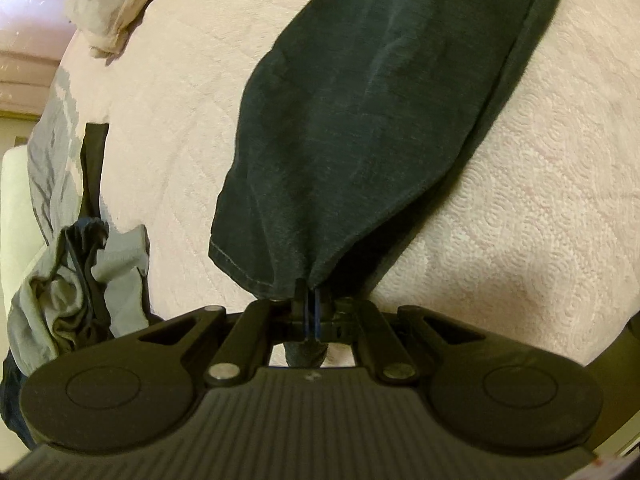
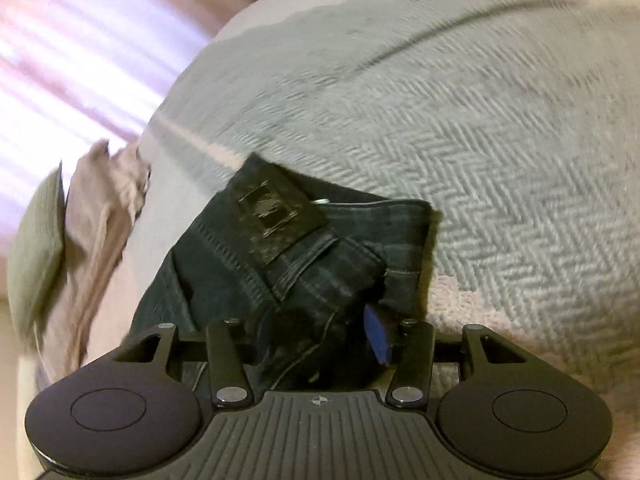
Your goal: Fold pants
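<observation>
Your left claw (image 1: 308, 292) is pinched on the jeans (image 1: 360, 120) hem; the leg runs straight ahead across the bed (image 1: 540, 200). Your right claw (image 2: 320, 340) grips the waistband (image 2: 320, 240), so bring hem toward waist.

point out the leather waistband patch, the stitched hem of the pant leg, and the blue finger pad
leather patch (image 2: 276, 216), right wrist view, on its stamped middle.
pant leg hem (image 1: 244, 270), left wrist view, on the stitched edge.
blue finger pad (image 2: 378, 336), right wrist view, on its exposed face.
</observation>
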A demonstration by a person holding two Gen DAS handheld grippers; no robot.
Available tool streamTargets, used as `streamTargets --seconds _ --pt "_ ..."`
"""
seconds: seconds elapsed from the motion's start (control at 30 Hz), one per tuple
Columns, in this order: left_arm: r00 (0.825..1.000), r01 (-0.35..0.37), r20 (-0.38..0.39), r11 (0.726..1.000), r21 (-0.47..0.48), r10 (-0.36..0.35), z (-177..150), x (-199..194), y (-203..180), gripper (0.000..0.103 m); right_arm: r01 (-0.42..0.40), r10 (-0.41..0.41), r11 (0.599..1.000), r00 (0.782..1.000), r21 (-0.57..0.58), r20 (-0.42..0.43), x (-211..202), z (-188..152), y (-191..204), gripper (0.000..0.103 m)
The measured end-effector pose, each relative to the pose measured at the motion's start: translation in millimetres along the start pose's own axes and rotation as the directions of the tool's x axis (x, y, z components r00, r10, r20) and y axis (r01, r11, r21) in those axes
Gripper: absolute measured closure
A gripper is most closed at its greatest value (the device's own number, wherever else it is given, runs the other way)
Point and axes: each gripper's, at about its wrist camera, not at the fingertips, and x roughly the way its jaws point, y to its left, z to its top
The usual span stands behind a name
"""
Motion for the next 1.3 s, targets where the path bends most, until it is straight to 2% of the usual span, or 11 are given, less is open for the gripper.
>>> streamTargets --seconds 0.07,0.13,0.27,0.33,0.47,0.57,0.6,0.7,0.8,1.1,1.3 --pt "1.000 0.001 0.002 1.000 -0.002 -0.001 -1 -2 -2 0.102 -0.033 0.032 0.995 0.999 0.090 0.019 1 2 -9 0.062" --pt "1.000 -0.005 0.011 1.000 -0.004 0.005 -3 -6 -2 0.102 -0.018 0.015 0.993 1.000 0.114 0.026 -6 7 -10 0.090" --pt "0.995 -0.039 0.091 0.999 -0.035 0.042 -5 -25 3 0.102 0.026 -0.014 0.993 0.995 -0.118 0.096 -42 31 27 0.093" --pt "0.994 -0.037 0.103 0.999 -0.036 0.041 -3 -26 0 0.102 0.046 -0.013 0.975 0.989 -0.217 0.148 -53 40 38 0.093" --pt "0.998 -0.012 0.062 1.000 0.011 0.011 -2 -5 -21 0.102 0.179 -0.168 0.958 0.984 -0.224 0.064 -18 38 9 0.093" --pt "0.999 -0.008 0.039 1.000 0.028 0.007 -3 1 -29 0.101 0.233 -0.229 0.943 0.972 -0.237 0.044 -14 26 6 0.074" --pt "0.999 -0.010 0.038 1.000 0.022 0.009 -4 0 -29 0.101 0.265 -0.259 0.928 0.964 -0.260 0.058 -16 25 11 0.063" --pt "0.999 -0.004 0.039 1.000 -0.022 0.005 -5 -5 -23 0.100 0.376 -0.351 0.842 0.927 -0.387 0.135 -34 19 38 0.061" --pt "1.000 0.005 0.031 0.997 -0.074 -0.003 -10 -10 -15 0.096 0.383 -0.342 0.781 0.923 -0.493 0.176 -50 7 67 0.061" --pt "1.000 0.010 -0.007 0.953 -0.302 -0.013 -65 -29 26 0.093 0.054 -0.113 0.601 0.993 -0.798 -0.018 -29 -85 196 0.060" --pt "0.992 0.119 0.096 0.857 -0.500 -0.082 -88 -5 83 0.082 -0.212 -0.022 0.380 0.971 -0.900 -0.238 10 -200 297 0.059"
